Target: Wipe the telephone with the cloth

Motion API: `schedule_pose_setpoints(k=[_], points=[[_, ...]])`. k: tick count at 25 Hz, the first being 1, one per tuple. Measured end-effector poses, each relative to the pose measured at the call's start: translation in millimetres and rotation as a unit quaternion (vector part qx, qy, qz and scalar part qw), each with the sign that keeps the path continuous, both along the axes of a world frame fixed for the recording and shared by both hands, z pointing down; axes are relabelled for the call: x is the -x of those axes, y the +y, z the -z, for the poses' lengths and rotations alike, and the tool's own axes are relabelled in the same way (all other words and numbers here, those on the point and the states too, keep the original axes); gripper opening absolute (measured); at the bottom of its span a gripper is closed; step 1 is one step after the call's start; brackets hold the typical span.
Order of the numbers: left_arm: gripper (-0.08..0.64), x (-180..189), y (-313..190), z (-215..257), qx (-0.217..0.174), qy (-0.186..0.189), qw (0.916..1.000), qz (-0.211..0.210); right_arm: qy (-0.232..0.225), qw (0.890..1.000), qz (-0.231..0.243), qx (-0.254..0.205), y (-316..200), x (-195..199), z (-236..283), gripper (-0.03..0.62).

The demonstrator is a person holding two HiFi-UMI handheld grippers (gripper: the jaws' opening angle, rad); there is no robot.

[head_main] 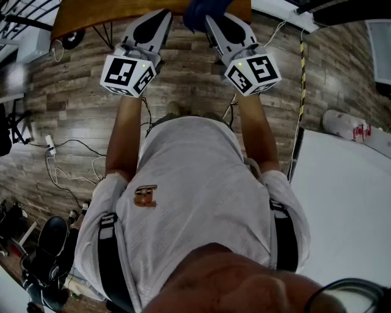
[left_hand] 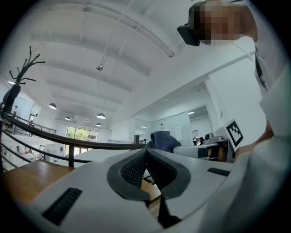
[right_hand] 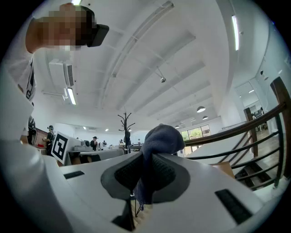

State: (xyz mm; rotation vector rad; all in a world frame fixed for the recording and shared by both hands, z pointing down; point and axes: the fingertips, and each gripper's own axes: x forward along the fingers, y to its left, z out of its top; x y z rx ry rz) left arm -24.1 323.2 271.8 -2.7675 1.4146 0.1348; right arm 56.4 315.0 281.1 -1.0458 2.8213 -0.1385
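A dark blue cloth point(right_hand: 160, 139) is pinched between the pads of my right gripper point(right_hand: 144, 169), which is shut on it; the cloth bunches above the jaw tips. From the head view the cloth point(head_main: 200, 11) shows at the top, at the tip of the right gripper point(head_main: 212, 18). My left gripper point(left_hand: 146, 157) is shut with nothing between its pads; it point(head_main: 162, 19) is held level with the right one. The cloth point(left_hand: 163, 140) also appears just to its right in the left gripper view. Both grippers point up and away from me. No telephone shows in any view.
A brown wooden tabletop point(head_main: 91, 12) lies past the grippers' tips. A white table point(head_main: 345, 202) stands at my right, a cable and power strip point(head_main: 51, 145) on the plank floor at my left. A dark railing point(right_hand: 254, 125) and a coat rack point(right_hand: 126, 122) stand beyond.
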Motion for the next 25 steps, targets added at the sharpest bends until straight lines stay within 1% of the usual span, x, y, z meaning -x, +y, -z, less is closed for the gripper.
schedule_pose_setpoints(k=[5,9,13,21,25], points=[[0.018,-9,0,3,-0.001,-0.003,1.0,0.003,0.0,1.0,0.003,-0.001,0,-9,2,0.06],[0.018,-29,4,3,-0.002,-0.008,0.9999,0.007,-0.003,1.0,0.006,-0.004,5,-29,1,0.06],[0.018,-38,2,2,0.0,-0.013,0.9999,0.011,-0.004,1.0,0.01,-0.002,2,-40,0,0.06],[0.018,-77,-3,0,-0.002,-0.021,0.9994,0.026,-0.006,1.0,0.02,-0.003,-5,-86,-6,0.06],[0.018,-82,-1,1,-0.006,-0.025,0.9991,0.034,-0.004,1.0,0.025,-0.009,-6,-92,-7,0.06]])
